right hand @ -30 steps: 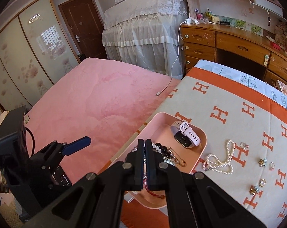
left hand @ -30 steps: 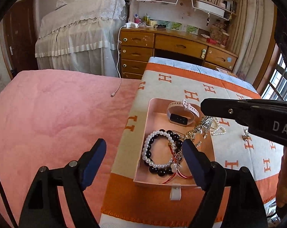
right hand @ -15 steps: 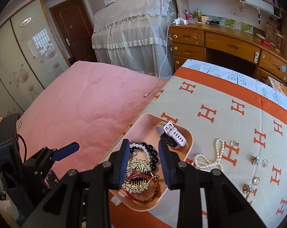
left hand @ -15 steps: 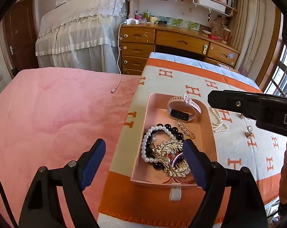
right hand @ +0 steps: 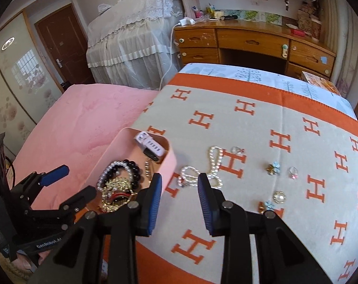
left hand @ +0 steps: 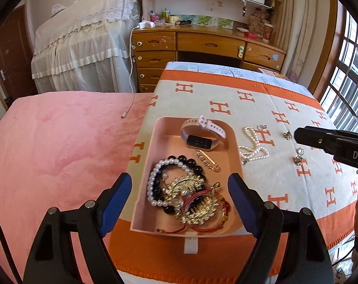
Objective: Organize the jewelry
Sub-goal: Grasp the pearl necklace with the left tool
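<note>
Nearby, both empty grippers, left (left hand: 180, 193) and right (right hand: 179, 191), gape; pearl necklace (right hand: 202, 172) lies beside the full tray (left hand: 145, 165).

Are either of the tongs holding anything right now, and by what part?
Nothing is held. The left tongs and right tongs are both open and empty.

Orange "H" letters on the blanket (right hand: 261, 127); "GenRobot.AI" on the left gripper (right hand: 67, 184).

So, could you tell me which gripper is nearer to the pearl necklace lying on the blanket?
Right. The right gripper hangs open just short of the pearl necklace, which shows between its fingers. The left gripper sits over the pink tray, off to one side.
</note>
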`<move>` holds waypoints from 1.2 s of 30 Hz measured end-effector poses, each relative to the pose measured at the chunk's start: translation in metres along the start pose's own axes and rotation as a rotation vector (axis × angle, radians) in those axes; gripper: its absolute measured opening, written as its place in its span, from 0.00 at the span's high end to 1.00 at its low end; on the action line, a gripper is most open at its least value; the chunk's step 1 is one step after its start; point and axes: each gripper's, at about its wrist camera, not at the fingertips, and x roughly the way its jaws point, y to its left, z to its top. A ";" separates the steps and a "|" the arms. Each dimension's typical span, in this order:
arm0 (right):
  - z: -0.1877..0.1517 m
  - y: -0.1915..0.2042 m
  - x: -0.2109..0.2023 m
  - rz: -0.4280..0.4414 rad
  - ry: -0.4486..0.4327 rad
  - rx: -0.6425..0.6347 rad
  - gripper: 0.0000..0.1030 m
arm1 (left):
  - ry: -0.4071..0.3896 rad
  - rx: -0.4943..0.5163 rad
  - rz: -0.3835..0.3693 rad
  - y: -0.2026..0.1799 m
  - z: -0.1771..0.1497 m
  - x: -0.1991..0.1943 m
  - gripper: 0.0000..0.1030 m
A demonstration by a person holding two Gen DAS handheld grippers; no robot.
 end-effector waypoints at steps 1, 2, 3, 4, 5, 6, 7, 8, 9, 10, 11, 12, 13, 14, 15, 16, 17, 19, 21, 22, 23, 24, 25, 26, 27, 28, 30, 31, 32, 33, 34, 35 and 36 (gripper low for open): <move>0.000 -0.010 -0.003 -0.013 -0.004 0.016 0.69 | 0.003 0.009 -0.004 -0.003 0.003 0.001 0.21; 0.000 -0.020 -0.006 -0.025 -0.008 0.032 0.69 | 0.008 0.020 -0.007 -0.008 0.007 0.003 0.21; 0.000 -0.031 -0.010 -0.037 -0.012 0.048 0.69 | 0.011 0.029 -0.010 -0.012 0.011 0.004 0.21; 0.001 -0.040 -0.012 -0.049 -0.016 0.062 0.69 | 0.012 0.038 -0.012 -0.016 0.015 0.005 0.21; 0.001 -0.048 -0.015 -0.060 -0.021 0.072 0.69 | 0.012 0.049 -0.014 -0.020 0.020 0.006 0.21; 0.001 -0.056 -0.017 -0.070 -0.024 0.080 0.69 | 0.012 0.061 -0.015 -0.025 0.026 0.007 0.21; 0.002 -0.064 -0.020 -0.080 -0.026 0.089 0.69 | 0.013 0.067 -0.016 -0.028 0.032 0.008 0.21; 0.003 -0.071 -0.021 -0.087 -0.026 0.098 0.69 | 0.014 0.072 -0.020 -0.032 0.037 0.010 0.21; 0.004 -0.078 -0.023 -0.093 -0.026 0.110 0.69 | 0.019 0.078 -0.029 -0.036 0.044 0.013 0.21; 0.006 -0.084 -0.024 -0.095 -0.026 0.120 0.69 | 0.030 0.081 -0.041 -0.040 0.049 0.016 0.21; 0.008 -0.090 -0.024 -0.096 -0.025 0.130 0.69 | 0.043 0.081 -0.057 -0.043 0.054 0.020 0.21; 0.010 -0.096 -0.024 -0.096 -0.025 0.139 0.69 | 0.061 0.078 -0.079 -0.047 0.060 0.025 0.21; 0.011 -0.102 -0.023 -0.093 -0.023 0.149 0.69 | 0.079 0.077 -0.102 -0.051 0.065 0.030 0.21; 0.013 -0.107 -0.021 -0.088 -0.019 0.158 0.69 | 0.098 0.078 -0.124 -0.055 0.069 0.035 0.21; 0.013 -0.112 -0.020 -0.082 -0.012 0.166 0.69 | 0.121 0.084 -0.145 -0.061 0.074 0.041 0.21; 0.014 -0.116 -0.017 -0.076 0.000 0.173 0.69 | 0.135 0.094 -0.157 -0.066 0.077 0.047 0.21; 0.015 -0.120 -0.014 -0.071 0.009 0.178 0.69 | 0.148 0.113 -0.168 -0.072 0.080 0.052 0.21; 0.015 -0.126 -0.007 -0.067 0.028 0.186 0.69 | 0.174 0.151 -0.167 -0.085 0.086 0.061 0.21; 0.013 -0.131 0.000 -0.061 0.050 0.195 0.69 | 0.203 0.186 -0.178 -0.096 0.091 0.071 0.23; 0.012 -0.133 0.003 -0.057 0.062 0.200 0.69 | 0.218 0.199 -0.179 -0.101 0.092 0.076 0.24; 0.010 -0.134 0.007 -0.051 0.072 0.206 0.69 | 0.234 0.215 -0.182 -0.106 0.093 0.081 0.25; 0.009 -0.136 0.010 -0.045 0.081 0.212 0.69 | 0.250 0.232 -0.187 -0.111 0.093 0.085 0.27; 0.007 -0.137 0.012 -0.041 0.087 0.216 0.69 | 0.266 0.249 -0.190 -0.116 0.094 0.090 0.28; 0.006 -0.139 0.015 -0.037 0.093 0.221 0.69 | 0.284 0.267 -0.195 -0.120 0.093 0.095 0.30; 0.005 -0.140 0.016 -0.032 0.098 0.225 0.69 | 0.303 0.282 -0.202 -0.124 0.092 0.099 0.34; 0.003 -0.141 0.018 -0.026 0.104 0.230 0.69 | 0.324 0.293 -0.207 -0.127 0.092 0.104 0.36; 0.001 -0.144 0.021 -0.021 0.111 0.236 0.69 | 0.373 0.315 -0.219 -0.133 0.089 0.115 0.42; 0.000 -0.144 0.022 -0.020 0.114 0.237 0.69 | 0.396 0.324 -0.225 -0.135 0.088 0.120 0.42; -0.001 -0.146 0.023 -0.019 0.118 0.239 0.69 | 0.418 0.332 -0.229 -0.137 0.086 0.125 0.42; -0.002 -0.146 0.024 -0.017 0.122 0.241 0.69 | 0.435 0.339 -0.232 -0.139 0.084 0.129 0.42; -0.002 -0.148 0.026 -0.016 0.125 0.243 0.69 | 0.449 0.349 -0.233 -0.141 0.083 0.132 0.42; -0.003 -0.148 0.027 -0.016 0.128 0.244 0.69 | 0.461 0.361 -0.235 -0.142 0.081 0.135 0.42; -0.003 -0.149 0.028 -0.016 0.131 0.246 0.69 | 0.471 0.374 -0.236 -0.143 0.080 0.138 0.42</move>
